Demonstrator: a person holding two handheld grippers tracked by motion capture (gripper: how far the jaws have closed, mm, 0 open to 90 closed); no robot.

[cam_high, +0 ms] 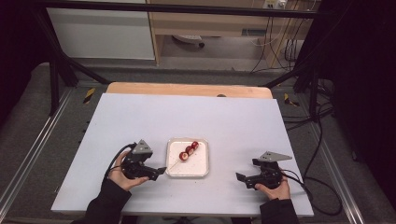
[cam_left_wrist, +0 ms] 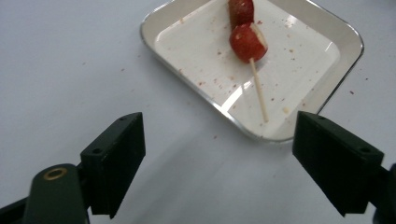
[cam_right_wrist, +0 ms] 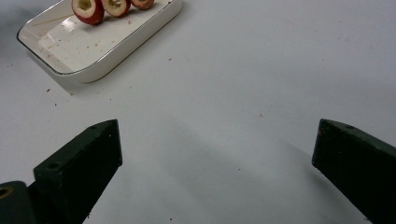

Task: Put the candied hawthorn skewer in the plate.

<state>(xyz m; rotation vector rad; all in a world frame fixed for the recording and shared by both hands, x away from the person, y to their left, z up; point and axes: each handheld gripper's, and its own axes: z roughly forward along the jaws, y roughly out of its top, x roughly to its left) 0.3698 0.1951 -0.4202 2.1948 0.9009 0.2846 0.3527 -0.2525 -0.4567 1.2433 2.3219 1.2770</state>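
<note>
A white square tray (cam_high: 201, 169) sits near the front middle of the table. In it lies a wooden skewer (cam_left_wrist: 258, 92) threaded with three red fruit pieces (cam_high: 188, 150). My left gripper (cam_high: 158, 172) rests on the table just left of the tray, jaws wide open and empty, pointing at the tray's near corner (cam_left_wrist: 261, 135). My right gripper (cam_high: 242, 179) lies to the right of the tray, open and empty, well apart from it. From the right gripper view the tray (cam_right_wrist: 116, 46) and the fruit pieces (cam_right_wrist: 100, 8) sit at the upper left.
The white tabletop (cam_high: 187, 116) carries small red crumbs around the tray (cam_left_wrist: 215, 137). A wooden board edge (cam_high: 187, 88) shows behind it. Black frame bars and cables (cam_high: 308, 121) stand at the sides and back.
</note>
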